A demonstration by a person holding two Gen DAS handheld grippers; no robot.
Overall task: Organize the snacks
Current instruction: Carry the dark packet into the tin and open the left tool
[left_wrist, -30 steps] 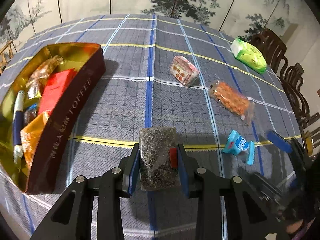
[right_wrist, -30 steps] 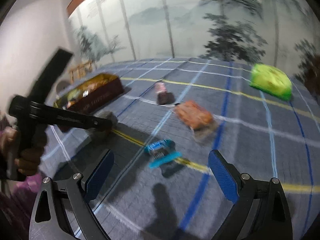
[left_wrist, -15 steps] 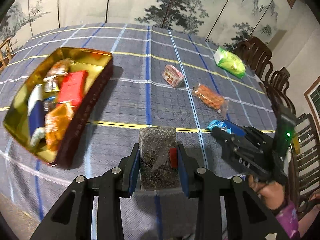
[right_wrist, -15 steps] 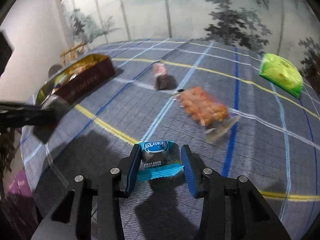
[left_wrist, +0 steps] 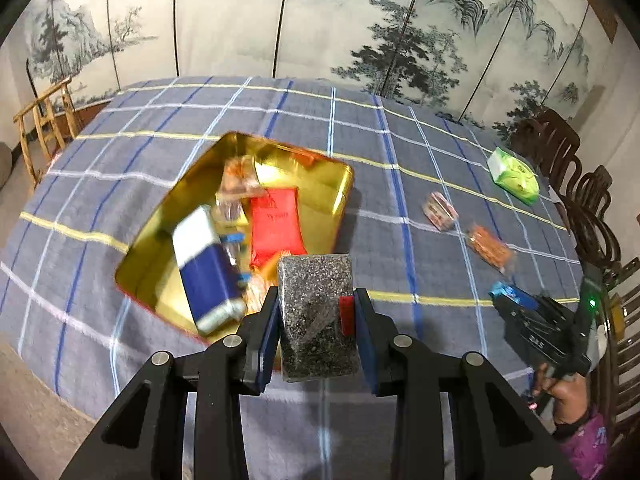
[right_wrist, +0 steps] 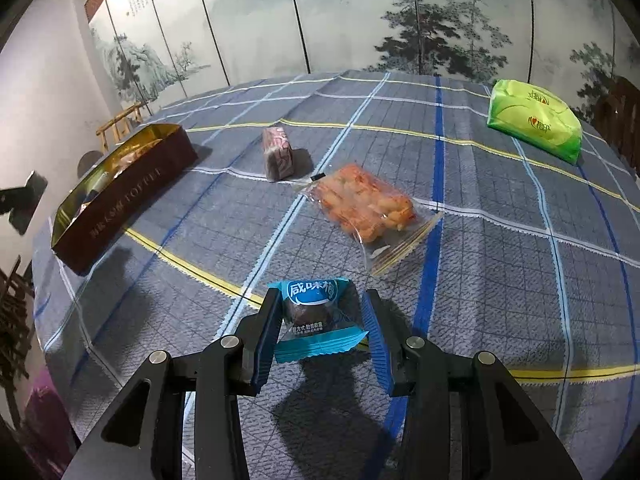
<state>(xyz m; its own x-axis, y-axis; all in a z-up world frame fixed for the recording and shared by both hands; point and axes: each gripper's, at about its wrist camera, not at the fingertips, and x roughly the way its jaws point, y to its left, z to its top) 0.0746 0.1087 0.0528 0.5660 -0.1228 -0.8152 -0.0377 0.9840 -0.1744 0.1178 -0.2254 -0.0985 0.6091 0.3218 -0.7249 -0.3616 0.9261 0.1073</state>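
Note:
My left gripper (left_wrist: pixel 316 320) is shut on a dark speckled snack bar (left_wrist: pixel 316 312) and holds it above the near right edge of the gold toffee tin (left_wrist: pixel 320 172), which holds several snacks. My right gripper (right_wrist: pixel 322 324) is shut on a small blue wrapped candy (right_wrist: pixel 316 320), lifted just above the tablecloth. The tin also shows in the right wrist view (right_wrist: pixel 120 196) at far left. The right gripper shows in the left wrist view (left_wrist: pixel 516 300) at right.
On the plaid cloth lie a clear bag of orange snacks (right_wrist: pixel 364 204), a pink wrapped snack (right_wrist: pixel 278 154) and a green packet (right_wrist: pixel 532 120). Dark chairs (left_wrist: pixel 576 184) line the right side. A bamboo chair (left_wrist: pixel 44 120) stands far left.
My left gripper has risen and swung left with the speckled bar, over the tin's edge. My right gripper has closed on the blue candy and lifted it.

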